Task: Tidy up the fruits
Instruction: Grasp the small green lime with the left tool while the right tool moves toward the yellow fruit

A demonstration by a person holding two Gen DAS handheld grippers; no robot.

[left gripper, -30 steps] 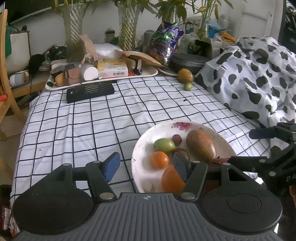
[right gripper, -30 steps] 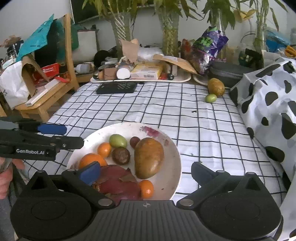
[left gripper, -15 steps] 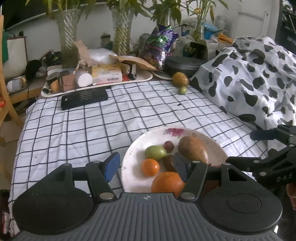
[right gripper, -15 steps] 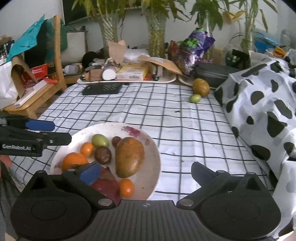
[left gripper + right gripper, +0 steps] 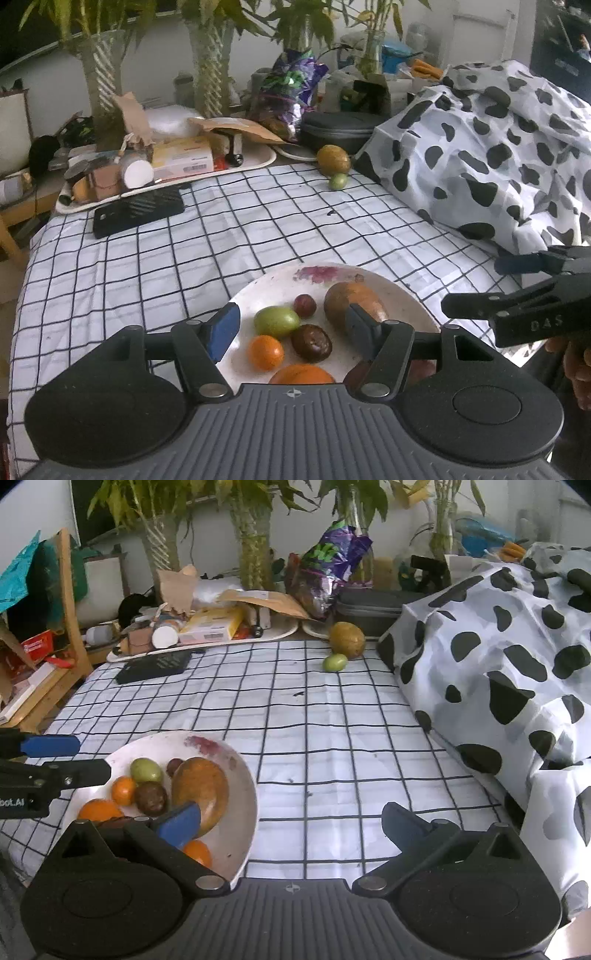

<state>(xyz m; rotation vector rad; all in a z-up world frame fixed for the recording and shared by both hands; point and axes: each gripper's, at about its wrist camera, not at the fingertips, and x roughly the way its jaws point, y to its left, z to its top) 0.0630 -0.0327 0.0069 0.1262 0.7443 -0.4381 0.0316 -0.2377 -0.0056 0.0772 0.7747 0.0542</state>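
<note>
Fruits [image 5: 155,786] lie heaped on a white plate [image 5: 243,794] on the checked cloth [image 5: 332,738]. "bot.AI" reads on the left gripper [image 5: 291,328], whose jaws stand apart, empty, above them. The right gripper [image 5: 291,823], lettered "DAS", gapes beside the plate. A mango [image 5: 346,639] and green fruit [image 5: 335,662] sit far off by the spotted cloth [image 5: 498,657].

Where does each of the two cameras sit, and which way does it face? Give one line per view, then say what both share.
Left wrist: on the left gripper, looking forward and down over the plate; its own fingers stand open, and the right gripper shows at right.
Right wrist: on the right gripper, facing the checked tablecloth; its fingers stand open, and the left gripper shows at left.
Shared: the plate, the mango and green fruit at the far edge.
</note>
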